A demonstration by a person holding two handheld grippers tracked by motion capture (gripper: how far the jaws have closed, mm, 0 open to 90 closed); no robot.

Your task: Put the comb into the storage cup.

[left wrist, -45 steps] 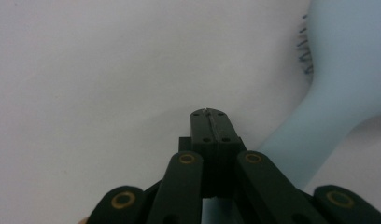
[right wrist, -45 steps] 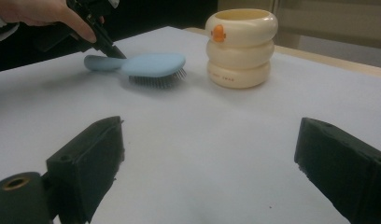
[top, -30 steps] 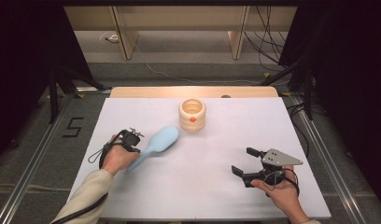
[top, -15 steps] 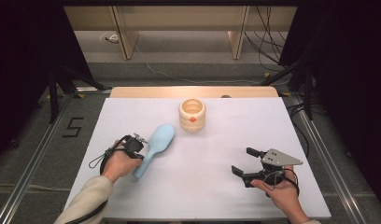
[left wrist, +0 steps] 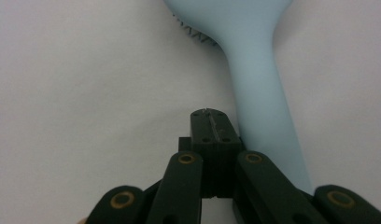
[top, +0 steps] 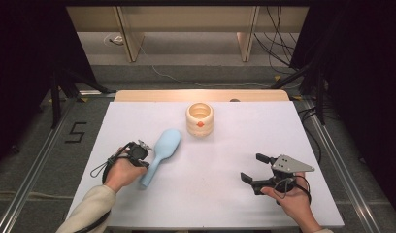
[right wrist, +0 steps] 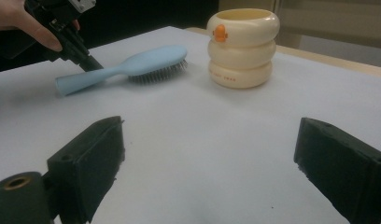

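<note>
On the floor at the far left, a marking reading 5 (top: 75, 132) sat just beside the white surface (top: 206, 194), with dark stands and a metal rail along that side. Your left hand (top: 119, 172) held the left gripper (top: 146, 161) low over the surface; its fingers (left wrist: 212, 133) were pressed together with nothing between them, their tips touching the side of the handle of the light blue hairbrush (top: 159, 155). The brush lay flat on the surface, bristles down, its head pointing toward the far middle. Beyond it, near the far edge, stood a cream ringed cup (top: 200, 119) with a small orange mark on its front, upright and well apart from the brush. Behind the surface ran a wooden strip, then wooden furniture legs and loose cables on the grey floor. At the right, your right hand (top: 295, 201) held the right gripper (top: 254, 171) near the front edge, its fingers (right wrist: 88, 170) spread wide and empty.
</note>
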